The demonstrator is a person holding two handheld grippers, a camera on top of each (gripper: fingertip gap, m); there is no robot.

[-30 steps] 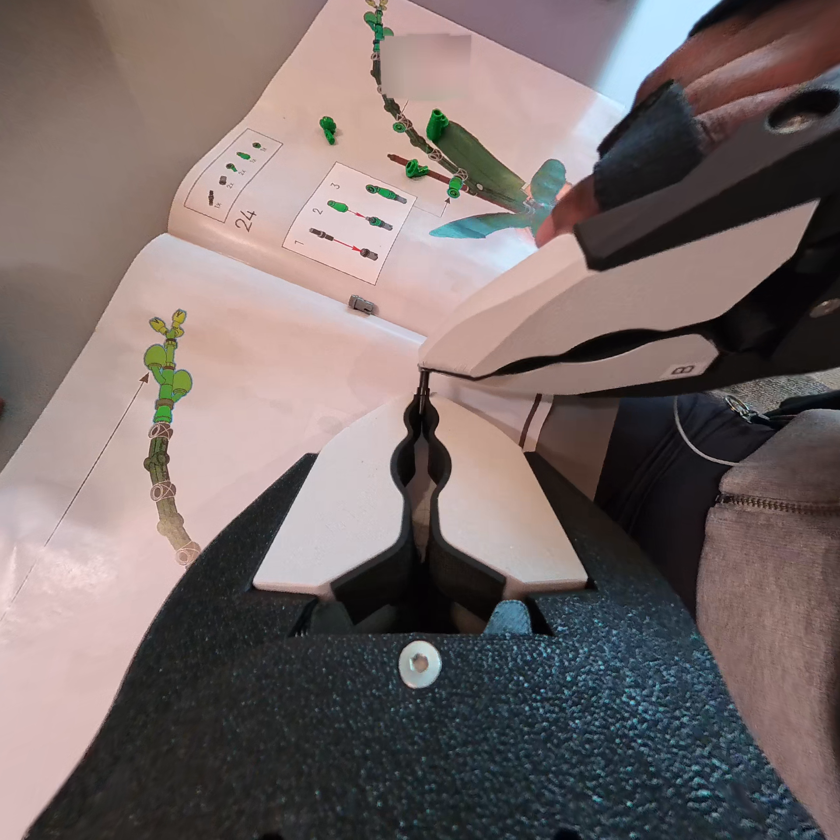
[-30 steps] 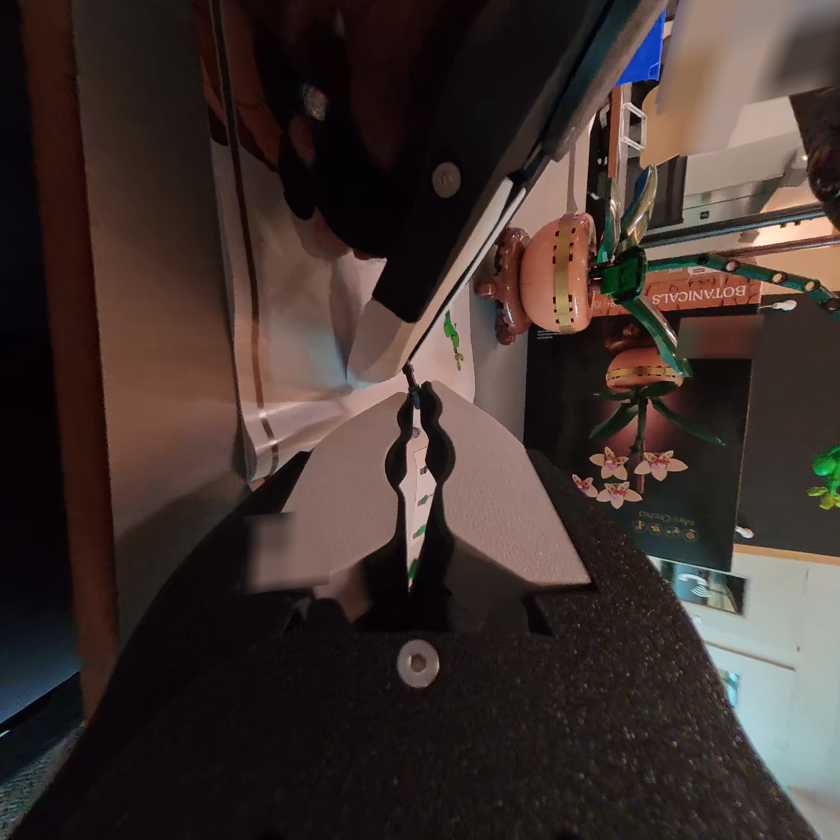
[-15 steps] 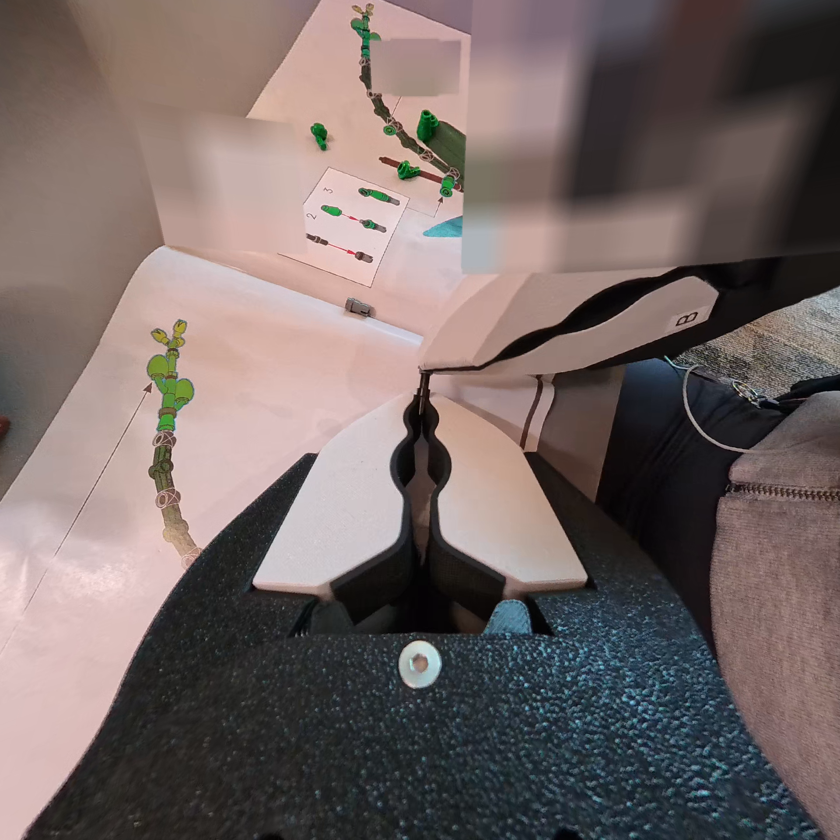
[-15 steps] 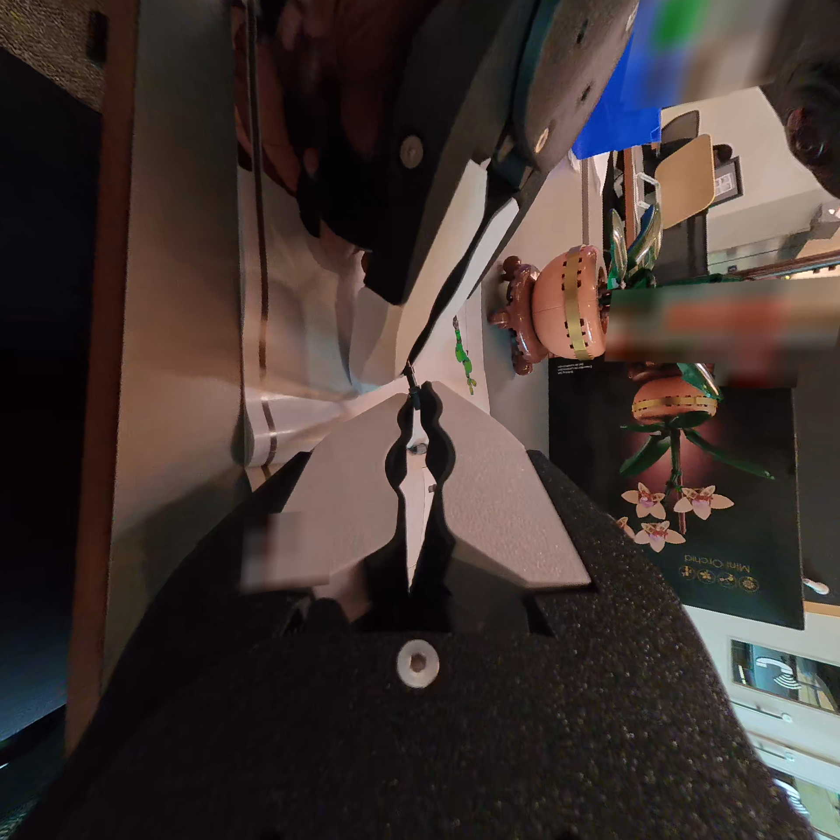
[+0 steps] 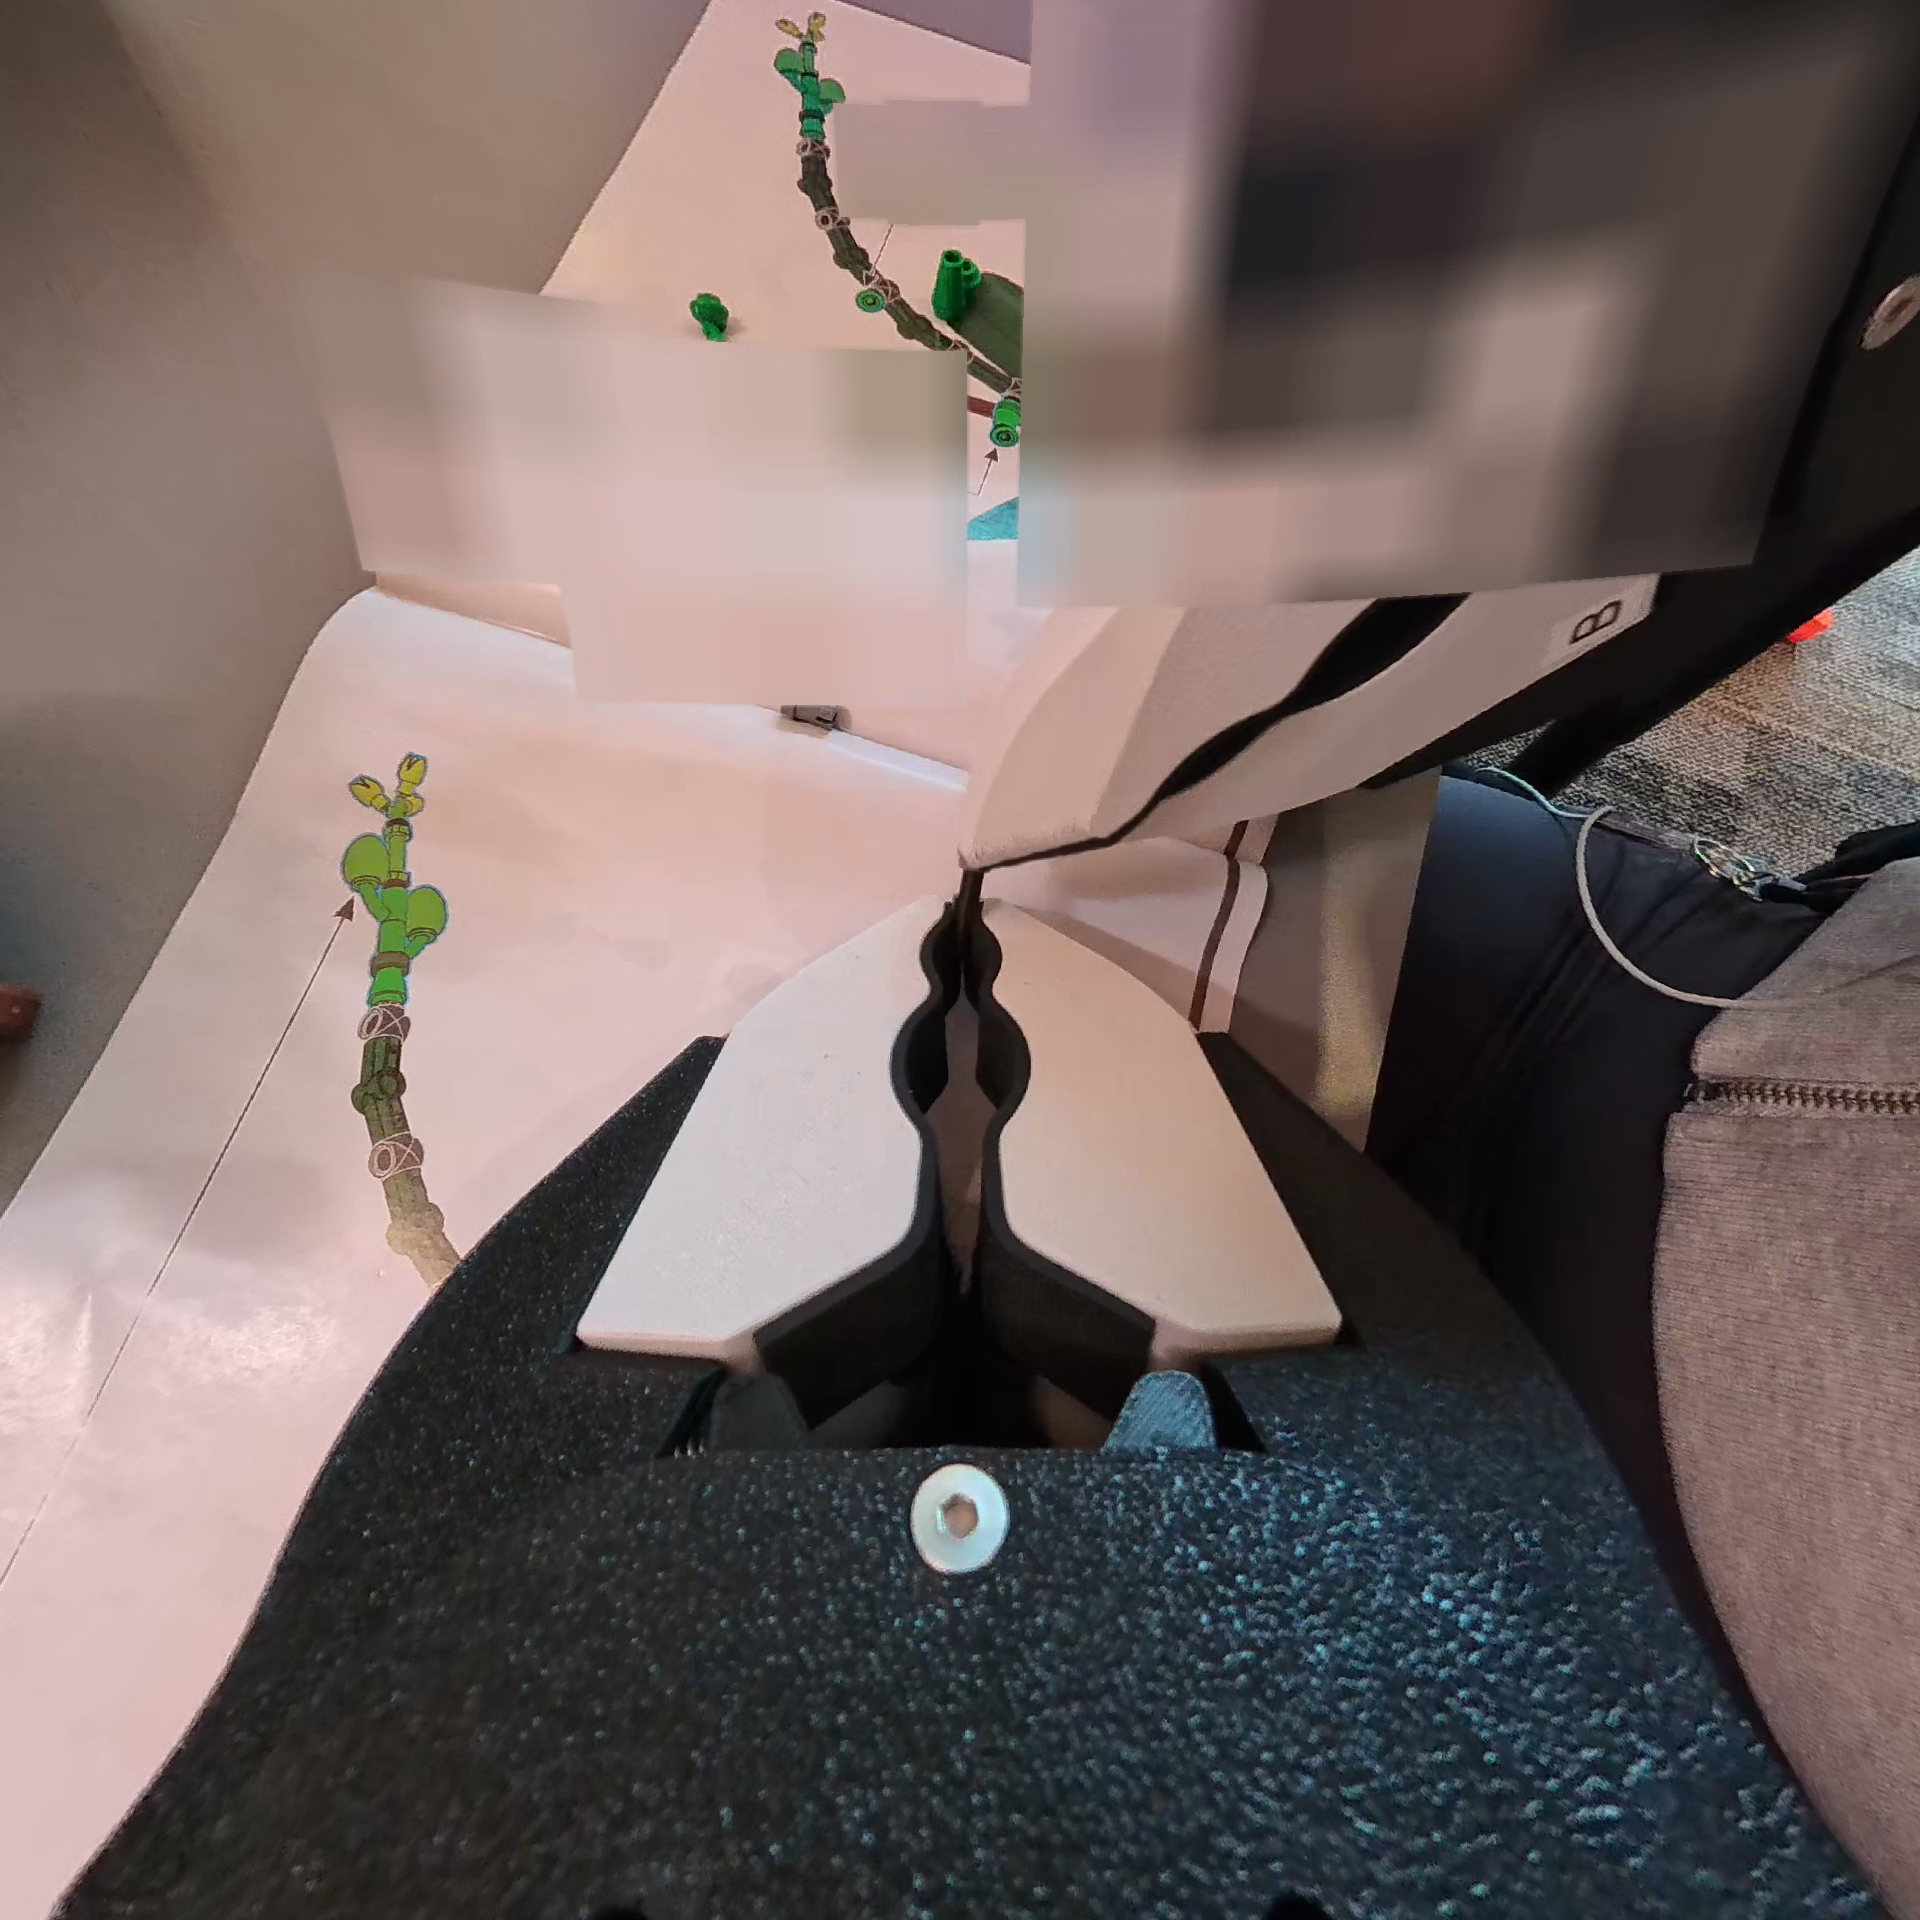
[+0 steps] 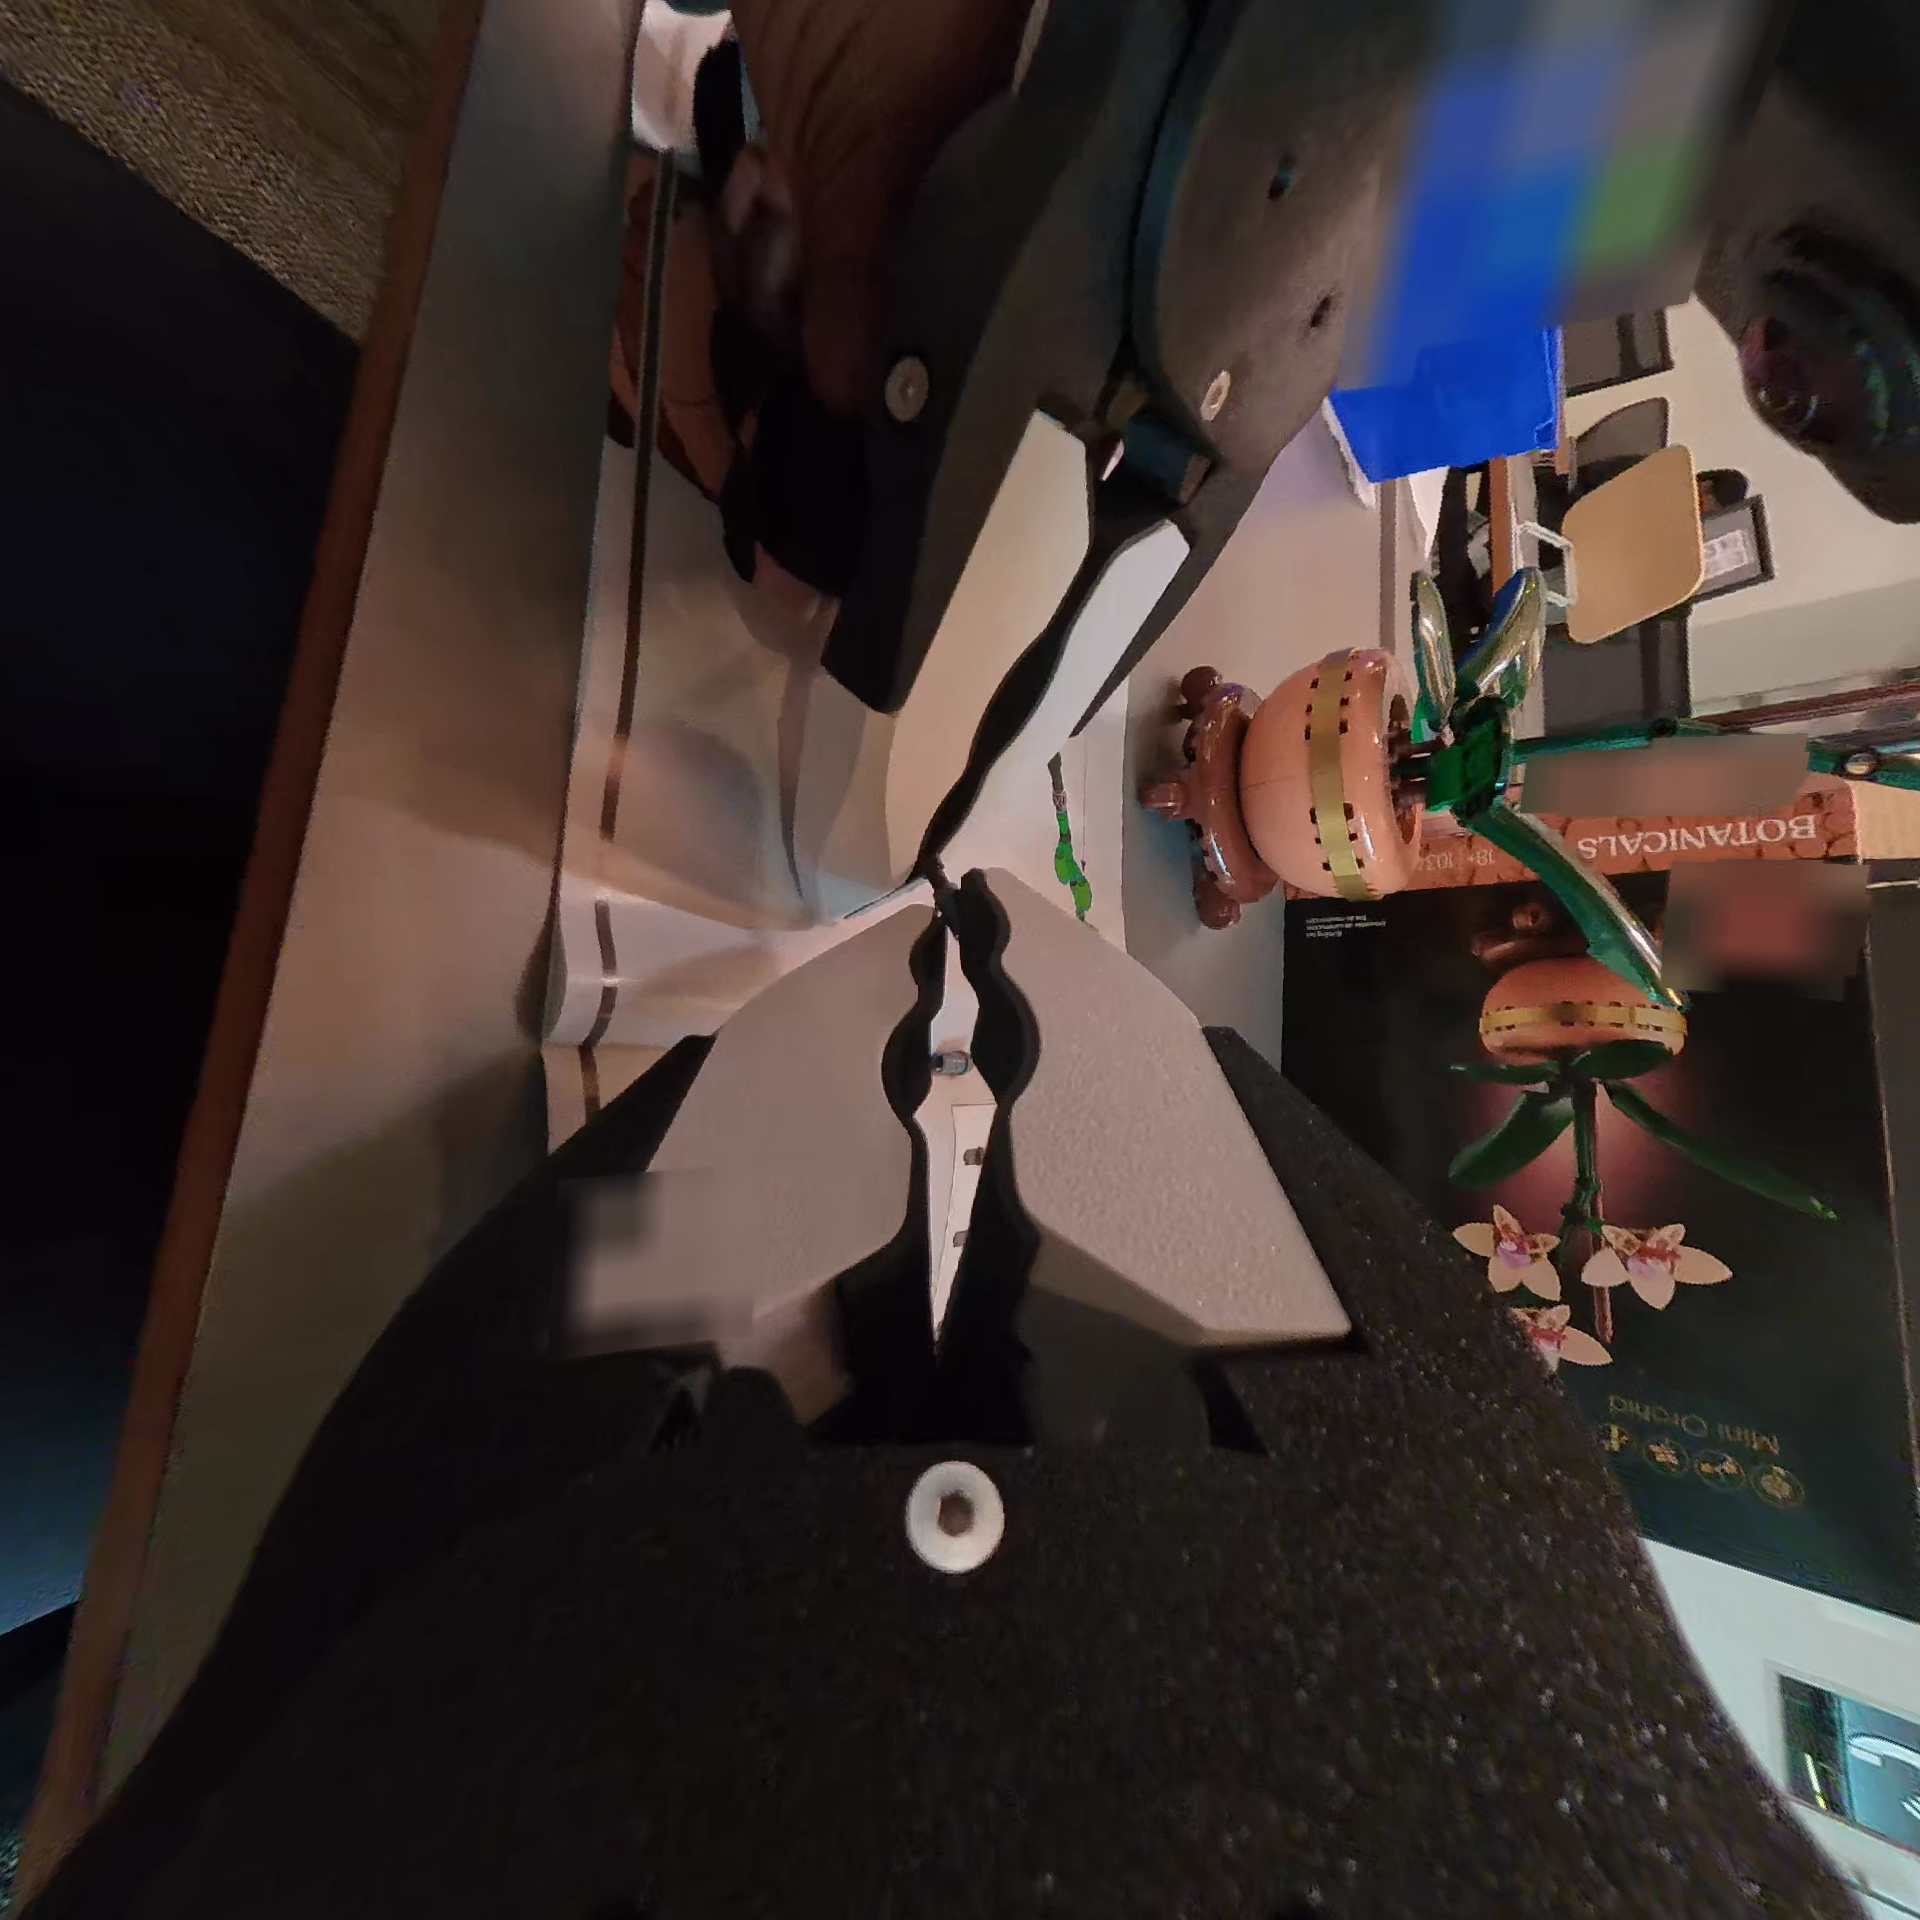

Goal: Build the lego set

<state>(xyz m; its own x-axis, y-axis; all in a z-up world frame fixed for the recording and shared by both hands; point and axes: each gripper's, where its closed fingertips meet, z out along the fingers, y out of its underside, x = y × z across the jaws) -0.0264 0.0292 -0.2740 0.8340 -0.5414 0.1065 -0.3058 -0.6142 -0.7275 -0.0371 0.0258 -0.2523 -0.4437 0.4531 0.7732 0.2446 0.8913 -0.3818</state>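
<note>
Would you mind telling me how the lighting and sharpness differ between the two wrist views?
Left wrist view: bright, pinkish light, soft glare on the instruction booklet, gripper body sharp, mosaic patches across the top. Right wrist view: dim and warm, the left side nearly black, the brick-built pot lit; wide-angle bending at the edges.

Your fingers (image 5: 790, 1122): white with black pads | thin pin (image 5: 970, 896) you pinch: dark brown-black | booklet (image 5: 644, 935): pale pink-white, green and yellow plant drawings | pot model (image 6: 1320, 774): peach with gold band | box (image 6: 1455, 1195): black, white-pink flowers
</note>
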